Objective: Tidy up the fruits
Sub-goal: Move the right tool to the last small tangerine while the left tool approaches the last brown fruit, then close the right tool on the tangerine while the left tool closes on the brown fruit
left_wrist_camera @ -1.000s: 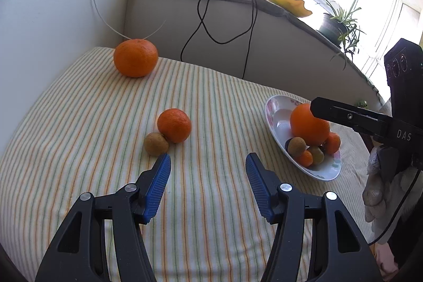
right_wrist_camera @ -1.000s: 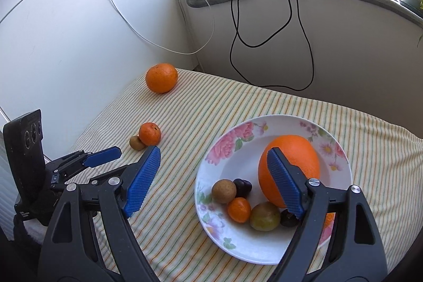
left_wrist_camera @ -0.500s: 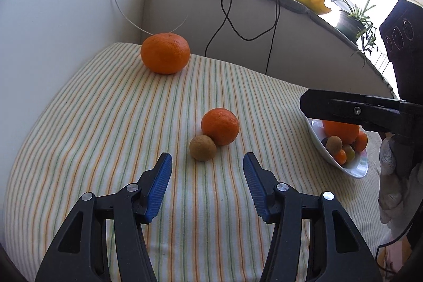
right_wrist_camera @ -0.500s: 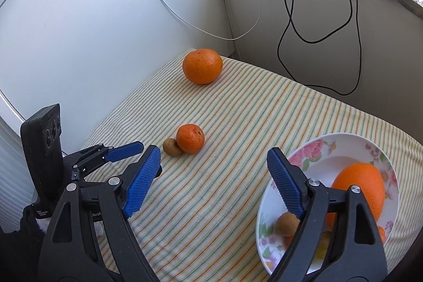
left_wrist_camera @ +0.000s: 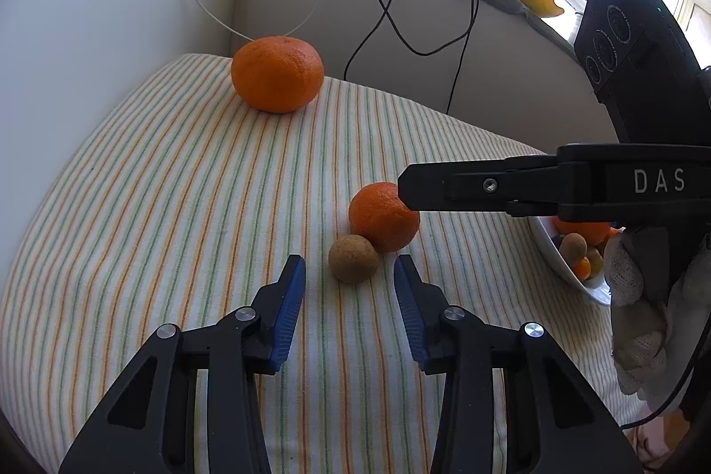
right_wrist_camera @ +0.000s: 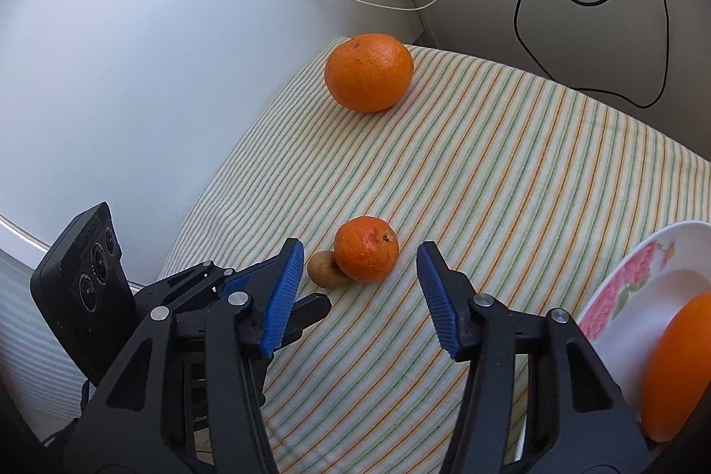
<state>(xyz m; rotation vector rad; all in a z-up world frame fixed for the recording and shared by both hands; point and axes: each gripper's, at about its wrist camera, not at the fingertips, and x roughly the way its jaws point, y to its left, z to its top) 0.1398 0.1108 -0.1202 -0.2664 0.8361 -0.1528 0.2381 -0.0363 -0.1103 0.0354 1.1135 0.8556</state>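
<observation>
A small tangerine (left_wrist_camera: 384,216) (right_wrist_camera: 366,249) and a little brown fruit (left_wrist_camera: 353,258) (right_wrist_camera: 324,269) lie touching on the striped cloth (left_wrist_camera: 177,207). A large orange (left_wrist_camera: 277,74) (right_wrist_camera: 369,72) sits near the far corner. My left gripper (left_wrist_camera: 349,274) is closing, its blue pads just short of the brown fruit and not touching it. My right gripper (right_wrist_camera: 360,254) is closing too, the tangerine ahead between its tips with gaps on both sides. Its black finger (left_wrist_camera: 444,185) reaches over the tangerine from the right. A left finger (right_wrist_camera: 311,303) shows low beside the brown fruit.
A flowered plate (right_wrist_camera: 622,283) (left_wrist_camera: 573,274) with an orange (right_wrist_camera: 680,363) and several small fruits stands at the right. White walls close the left and back. Black and white cables (left_wrist_camera: 400,29) hang down the back wall. A gloved hand (left_wrist_camera: 644,318) holds the right gripper.
Both grippers have come in toward the tangerine and the brown fruit, and both pairs of jaws have narrowed. The plate has slid to the right edge of the right wrist view.
</observation>
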